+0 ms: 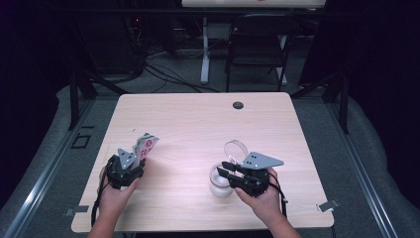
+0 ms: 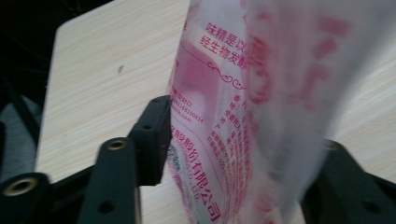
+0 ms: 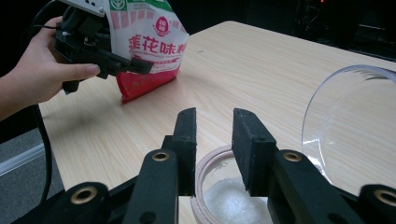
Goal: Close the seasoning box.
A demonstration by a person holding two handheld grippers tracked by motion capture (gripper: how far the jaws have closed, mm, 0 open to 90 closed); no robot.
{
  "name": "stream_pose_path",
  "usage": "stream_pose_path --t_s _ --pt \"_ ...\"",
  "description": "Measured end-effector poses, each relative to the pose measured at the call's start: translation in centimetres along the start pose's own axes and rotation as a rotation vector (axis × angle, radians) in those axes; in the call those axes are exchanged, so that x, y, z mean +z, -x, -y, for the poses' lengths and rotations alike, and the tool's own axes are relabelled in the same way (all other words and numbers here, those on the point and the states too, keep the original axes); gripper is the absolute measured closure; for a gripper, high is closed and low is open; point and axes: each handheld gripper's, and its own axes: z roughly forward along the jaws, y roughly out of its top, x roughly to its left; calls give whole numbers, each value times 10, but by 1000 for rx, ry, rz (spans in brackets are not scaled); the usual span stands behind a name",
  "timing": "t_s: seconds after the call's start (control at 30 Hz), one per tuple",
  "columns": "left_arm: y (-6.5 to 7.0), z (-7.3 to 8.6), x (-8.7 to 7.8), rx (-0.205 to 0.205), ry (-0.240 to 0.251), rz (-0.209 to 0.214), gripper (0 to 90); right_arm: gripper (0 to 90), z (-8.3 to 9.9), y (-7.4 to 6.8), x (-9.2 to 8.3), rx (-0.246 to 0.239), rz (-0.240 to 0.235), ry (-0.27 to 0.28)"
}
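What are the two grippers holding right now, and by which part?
Nothing looks gripped. The left gripper has its jaws apart around the seasoning bag, not pinching it. The right gripper hovers open over the jar.

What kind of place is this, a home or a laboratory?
Probably a laboratory or recording studio: black curtains surround a light wooden table, loose cables lie on the grey floor, and a black folding chair stands behind.

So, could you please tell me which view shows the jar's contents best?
The right gripper view: white powder shows inside the open jar. The high view shows the jar small, partly behind the right gripper.
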Motion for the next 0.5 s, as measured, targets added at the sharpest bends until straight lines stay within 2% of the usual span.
stream_pose_path --t_s 0.07,0.2,0.33,0.5 --pt "3 0 -2 13 4 21 432 699 -2 0 -2 0 -2 -2" --pt "10 -2 -5 7 5 91 359 670 -5 0 -4 4 -4 3" --pt "16 -5 -10 -16 30 138 355 660 -6 1 -5 5 -6 -5" --pt "24 -8 -14 -10 55 184 348 640 -7 1 -7 3 -5 -4"
